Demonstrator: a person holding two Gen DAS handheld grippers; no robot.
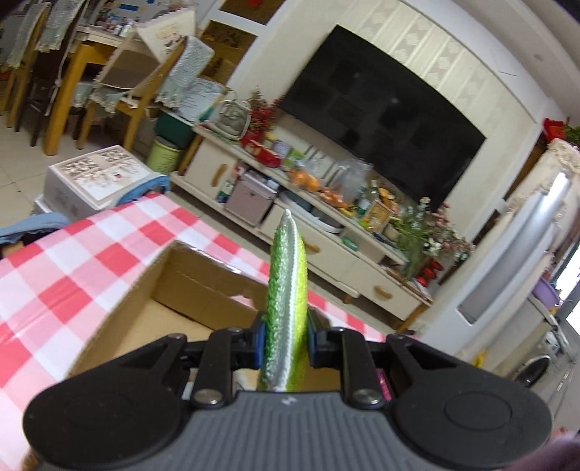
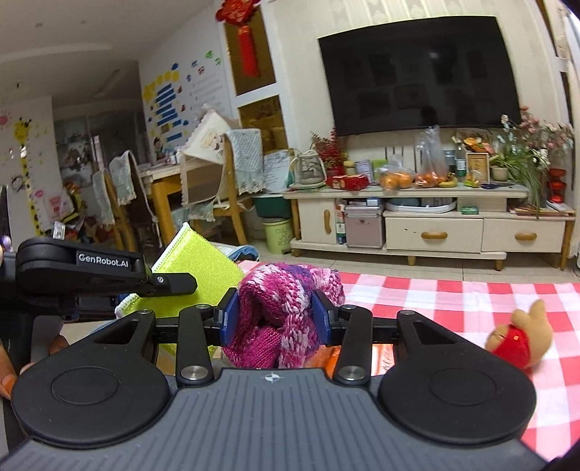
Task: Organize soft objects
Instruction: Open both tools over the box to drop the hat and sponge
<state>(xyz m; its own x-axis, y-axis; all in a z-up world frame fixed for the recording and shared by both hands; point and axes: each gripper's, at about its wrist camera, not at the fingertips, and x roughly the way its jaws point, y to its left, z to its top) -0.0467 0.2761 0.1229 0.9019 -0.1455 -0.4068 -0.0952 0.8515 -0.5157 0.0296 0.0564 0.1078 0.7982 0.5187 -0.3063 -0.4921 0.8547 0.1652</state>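
A rough, fuzzy green scouring cloth (image 1: 286, 290) with a white stitched edge is seen above a matt corrugated cardboard box (image 1: 174, 286). Chunky pink knitted wool (image 2: 279, 311) is shown. The checked tablecloth (image 1: 72, 261) appears glossy and smooth, the toy (image 2: 514, 337) plush.

large dark tv (image 2: 422, 72) on cream panelled wall. below it, cream tv cabinet (image 2: 431, 213) with wooden handles, top crowded with oranges, bags, flowers. pale tiled floor (image 1: 21, 159). wooden dining chairs (image 2: 232, 181) draped in lace covers at left, yellow-legged table beside them. red knot ornament (image 2: 243, 32) hangs by cabinet. red-white checked tablecloth (image 2: 453, 300) in foreground.
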